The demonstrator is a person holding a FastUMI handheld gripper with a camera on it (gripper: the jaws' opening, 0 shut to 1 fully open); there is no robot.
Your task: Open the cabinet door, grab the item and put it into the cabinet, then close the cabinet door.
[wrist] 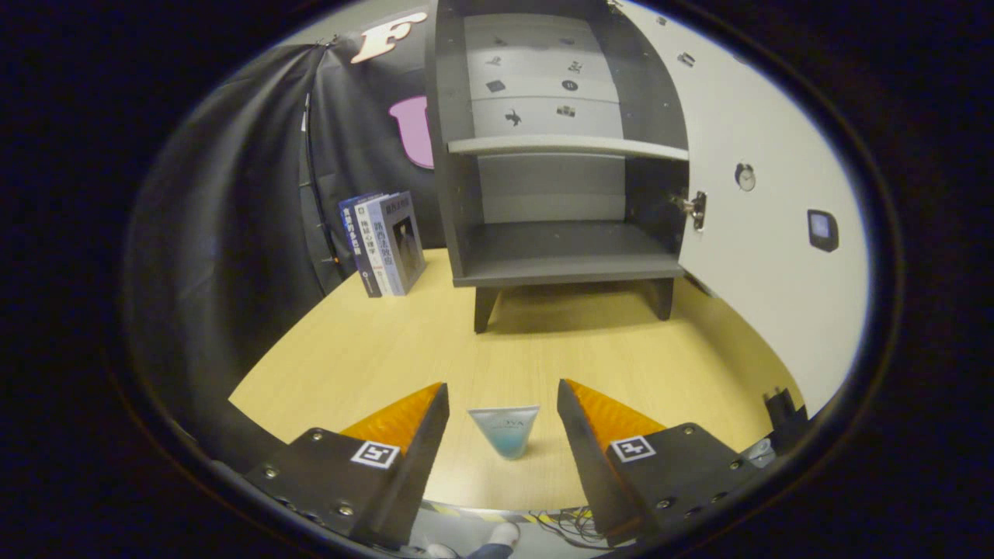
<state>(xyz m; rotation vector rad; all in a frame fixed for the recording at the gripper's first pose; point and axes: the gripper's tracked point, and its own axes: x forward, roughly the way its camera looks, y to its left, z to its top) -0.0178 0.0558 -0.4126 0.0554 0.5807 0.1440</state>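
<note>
Tool (503,407) of mine sits low over the bench (373,349), released, w/ its 2 fingers (423,423) spread wide apart and nothing pressed betw. them. Item to be stowed is a small pale tube (505,429) w/ a bluish lower half, standing on its narrow end, wide flat end up; it's right betw. my fingertips, a gap showing on each side, so neither finger touches it. Beyond the tube, across a stretch of bare light-wood bench, stands the cabinet (458,155): dark grey, on short legs, its front wide open. Inside I see 1 pale shelf (567,145) abt. mid-height and a dark bottom board (567,252) below it; both look bare. Back panel above the shelf is light grey w/ several small dark stickers, too small to make out. Cabinet door (769,233) is swung fully out to the right, its pale inner face toward me, hung on a metal hinge (693,208) at the cabinet's right wall; a small round clock-like sticker and a dark square one sit on that face. Left of the cabinet, near the black cloth wall, 3 books (382,242) stand upright together, spines toward me, leaning slightly. Some cables lie below the bench's near edge.
</note>
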